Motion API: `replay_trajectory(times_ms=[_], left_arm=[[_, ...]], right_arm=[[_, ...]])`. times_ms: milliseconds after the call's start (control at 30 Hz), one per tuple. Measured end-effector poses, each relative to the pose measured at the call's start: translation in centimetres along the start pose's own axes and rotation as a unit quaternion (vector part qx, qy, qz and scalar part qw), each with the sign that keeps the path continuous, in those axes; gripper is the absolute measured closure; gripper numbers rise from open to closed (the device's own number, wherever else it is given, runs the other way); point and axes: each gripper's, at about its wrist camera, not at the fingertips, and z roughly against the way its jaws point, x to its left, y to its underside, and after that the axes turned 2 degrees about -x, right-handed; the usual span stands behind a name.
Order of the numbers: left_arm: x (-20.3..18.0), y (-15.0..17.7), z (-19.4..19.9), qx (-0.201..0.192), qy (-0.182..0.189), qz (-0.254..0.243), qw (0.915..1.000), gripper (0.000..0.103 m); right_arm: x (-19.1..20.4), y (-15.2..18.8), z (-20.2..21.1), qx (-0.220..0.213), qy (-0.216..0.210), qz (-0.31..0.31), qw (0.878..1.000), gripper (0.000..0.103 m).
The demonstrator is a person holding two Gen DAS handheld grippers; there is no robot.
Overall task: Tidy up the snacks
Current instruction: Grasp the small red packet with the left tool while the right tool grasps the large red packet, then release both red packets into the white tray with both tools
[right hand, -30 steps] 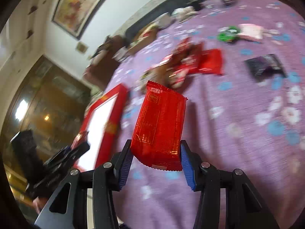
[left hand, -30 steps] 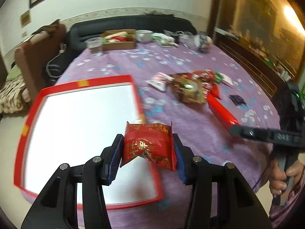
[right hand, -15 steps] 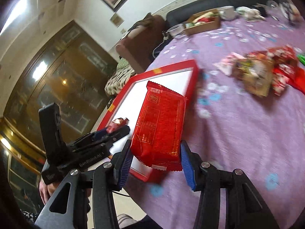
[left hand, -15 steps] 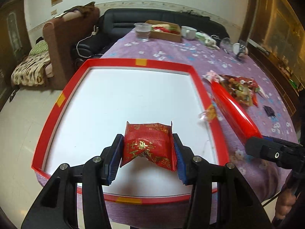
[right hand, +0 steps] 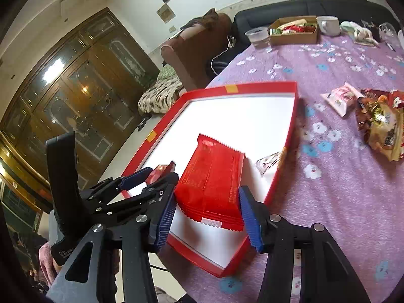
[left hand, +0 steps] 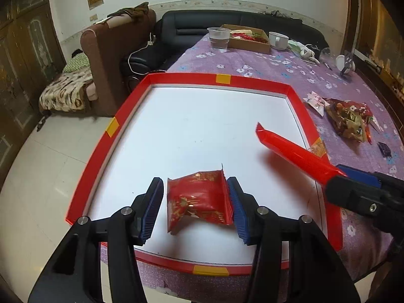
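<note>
A red-rimmed tray (left hand: 186,78) with a white floor lies at the near-left corner of the purple table. My left gripper (left hand: 194,179) hovers low over its near part. A small red-and-gold snack packet (left hand: 199,197) sits tilted between the fingers, touching the right pad, with a gap at the left pad. My right gripper (right hand: 207,188) reaches over the tray's (right hand: 265,85) right rim, its jaws opening. The long red packet (right hand: 212,176) still sticks out between the pads above the white floor. The left wrist view shows this packet (left hand: 290,149) edge-on.
A pile of mixed snack bags (left hand: 348,121) lies right of the tray, with a pink-white packet (right hand: 339,98) beside it. A small clear wrapper (right hand: 269,161) lies against the tray's right rim. At the far end stand a cardboard box (left hand: 247,39), a plastic cup (left hand: 218,39) and a mug (left hand: 277,40).
Both grippers swung from the snack pile to above the tray. The small packet has tilted between the left fingers and come off the left pad. The long packet now hangs over the tray.
</note>
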Motion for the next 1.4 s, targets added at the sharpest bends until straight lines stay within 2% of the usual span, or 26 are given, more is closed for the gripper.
replay_trajectory(times_ms=[33, 133, 333, 433, 500, 667, 733, 800, 867, 933, 1067, 1233, 1400], left_arm=[[0.0, -0.1, 0.2, -0.005, -0.006, -0.002, 1.0, 0.052], [-0.2, -0.3, 0.7, -0.022, -0.028, -0.013, 0.9993, 0.04], [-0.1, -0.8, 1.0, -0.033, -0.039, -0.018, 0.9985, 0.039], [-0.1, -0.9, 1.0, -0.034, -0.046, -0.019, 0.9982, 0.031], [-0.2, -1.0, 1.1, -0.038, -0.05, -0.019, 0.9978, 0.03], [-0.2, -1.1, 0.9, -0.038, -0.063, -0.021, 0.997, 0.03], [0.0, -1.1, 0.9, -0.038, -0.072, -0.023, 0.9964, 0.03], [0.3, -1.1, 0.9, -0.04, -0.088, -0.023, 0.995, 0.027], [0.6, -1.2, 1.1, -0.047, -0.106, -0.019, 0.9931, 0.021], [0.7, -1.3, 1.5, -0.057, -0.112, -0.018, 0.9919, 0.021], [-0.4, -1.5, 1.7, -0.058, -0.088, -0.027, 0.994, 0.021], [-4.0, -1.5, 2.0, -0.059, -0.05, -0.069, 0.9946, 0.021], [-8.5, -2.2, 2.6, -0.066, -0.013, -0.11, 0.9916, 0.021]], right_arm=[[-0.2, 0.1, 0.3, -0.003, -0.001, -0.003, 1.0, 0.051], [-1.3, 0.2, 1.0, -0.009, 0.003, -0.016, 1.0, 0.05], [-3.1, 0.1, 2.4, -0.02, 0.002, -0.037, 0.999, 0.05], [-3.4, 0.0, 2.7, -0.022, 0.001, -0.036, 0.999, 0.05], [-3.3, 0.1, 2.8, -0.022, -0.004, -0.034, 0.999, 0.05], [-2.4, 0.6, 1.8, -0.003, -0.034, -0.033, 0.999, 0.048], [-1.2, 0.9, 1.2, 0.005, -0.056, -0.013, 0.998, 0.048], [-0.2, 1.3, 1.3, 0.007, -0.096, 0.005, 0.995, 0.048], [-0.3, 1.2, 2.2, -0.01, -0.106, 0.007, 0.994, 0.048], [-1.3, 1.1, 3.0, -0.024, -0.088, 0.0, 0.996, 0.047], [-4.8, 1.1, 5.1, -0.046, -0.05, -0.035, 0.997, 0.047], [-9.4, 1.9, 8.6, -0.079, 0.002, -0.069, 0.995, 0.047], [-14.3, 3.1, 13.4, -0.117, 0.067, -0.108, 0.985, 0.045]])
